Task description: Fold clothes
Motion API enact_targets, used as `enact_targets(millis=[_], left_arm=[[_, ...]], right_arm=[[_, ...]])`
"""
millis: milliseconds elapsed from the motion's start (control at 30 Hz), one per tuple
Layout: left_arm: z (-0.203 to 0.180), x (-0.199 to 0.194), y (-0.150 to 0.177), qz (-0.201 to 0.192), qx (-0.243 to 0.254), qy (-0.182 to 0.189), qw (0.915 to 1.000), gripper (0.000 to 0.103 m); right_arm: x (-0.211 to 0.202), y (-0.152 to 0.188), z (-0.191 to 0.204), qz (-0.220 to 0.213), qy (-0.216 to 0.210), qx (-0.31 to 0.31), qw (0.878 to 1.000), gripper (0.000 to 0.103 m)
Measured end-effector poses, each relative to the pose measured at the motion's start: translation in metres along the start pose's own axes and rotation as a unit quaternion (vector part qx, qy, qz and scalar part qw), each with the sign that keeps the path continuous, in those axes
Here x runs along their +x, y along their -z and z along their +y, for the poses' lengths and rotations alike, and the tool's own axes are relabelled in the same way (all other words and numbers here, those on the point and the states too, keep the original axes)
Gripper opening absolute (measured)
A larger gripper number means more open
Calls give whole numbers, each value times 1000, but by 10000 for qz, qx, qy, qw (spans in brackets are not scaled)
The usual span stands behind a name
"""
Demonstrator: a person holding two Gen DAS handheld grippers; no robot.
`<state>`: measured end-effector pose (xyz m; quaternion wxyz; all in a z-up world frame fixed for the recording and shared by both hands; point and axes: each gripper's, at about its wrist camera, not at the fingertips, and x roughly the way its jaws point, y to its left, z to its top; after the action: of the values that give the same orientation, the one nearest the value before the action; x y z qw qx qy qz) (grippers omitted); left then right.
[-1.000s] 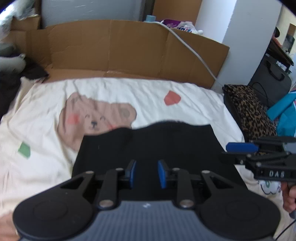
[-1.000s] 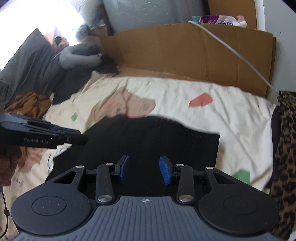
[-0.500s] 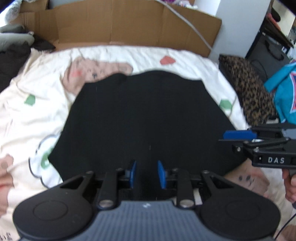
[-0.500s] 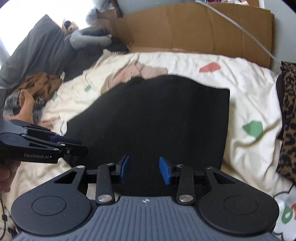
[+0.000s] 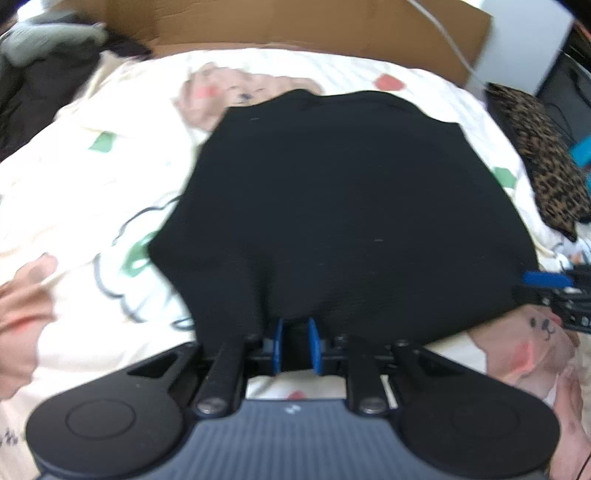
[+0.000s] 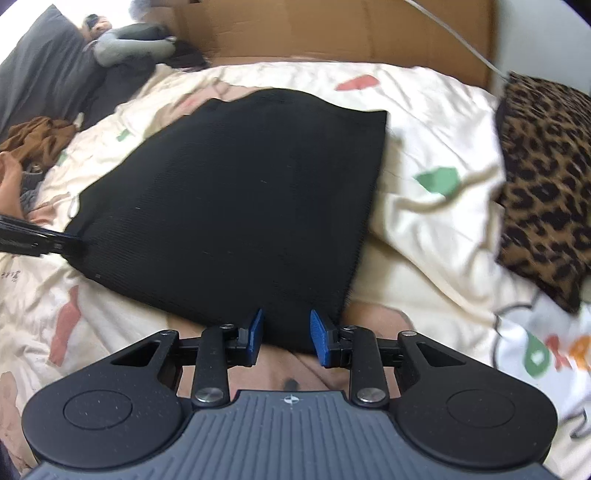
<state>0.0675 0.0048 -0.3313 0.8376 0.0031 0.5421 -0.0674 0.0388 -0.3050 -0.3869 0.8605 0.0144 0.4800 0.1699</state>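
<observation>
A black garment point(image 5: 332, 203) point(image 6: 240, 192) lies spread flat on a cream printed duvet point(image 5: 92, 184) point(image 6: 424, 229). My left gripper point(image 5: 295, 343) is at the garment's near edge. Its blue pads stand close together and are closing, with the black hem between them. My right gripper point(image 6: 288, 334) is at the near right corner. Its jaws are wider and also closing, with the cloth's edge between the pads. The right gripper point(image 5: 546, 280) also shows at the garment's right side in the left wrist view. In the right wrist view the left gripper point(image 6: 55, 243) meets the near left corner.
A cardboard sheet point(image 5: 295, 22) point(image 6: 332, 33) stands along the head of the bed, with a white cable point(image 5: 447, 37) across it. A leopard-print cushion point(image 5: 543, 158) point(image 6: 546, 177) lies on the right. A grey pillow point(image 6: 37, 74) and brown clothing point(image 6: 33, 136) lie at the left.
Both grippers have come down and back to the garment's near edge, and the garment now lies flat and fully spread. Both pairs of jaws have narrowed.
</observation>
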Motion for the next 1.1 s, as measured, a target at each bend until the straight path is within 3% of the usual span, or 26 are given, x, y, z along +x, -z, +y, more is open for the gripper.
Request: enact_targets(millis=[67,167,400,533,633,700,767,1033,1067,1100], left_arm=[[11,-7,1,10,-190,-100,9998,18],[28,-20,6,-21,-313,-322,9990,19],[64,-36,19,-45,-698,-330,9970,21],[66,-32,21,-98,-655,-191,9976,22],[64,-25,20,-169,-659,121,9976,26],[61,-22,20,-188,-636,298,9974,30],[59,-16,21,-108,-566,414,9975,29],[70,4,24,-30,-768,739,9943,29],[72,6,24,-51,-821,803,9934,28],[74,7,25,-74,-885,872,9922,28]], right_arm=[[-3,3,-6,16,66,194,9998,25],[-6,6,-11,28,240,474,9986,27],[-11,16,-34,-12,-432,1696,9846,26],[-3,27,-58,59,-872,2599,9617,26],[5,33,-68,168,-1212,3043,9447,28],[11,37,-72,204,-1426,3335,9317,41],[16,39,-72,219,-1519,3494,9243,42],[33,51,-77,66,-1942,4310,8812,42],[34,53,-77,23,-1989,4374,8770,39],[34,54,-78,-23,-2031,4435,8730,28]])
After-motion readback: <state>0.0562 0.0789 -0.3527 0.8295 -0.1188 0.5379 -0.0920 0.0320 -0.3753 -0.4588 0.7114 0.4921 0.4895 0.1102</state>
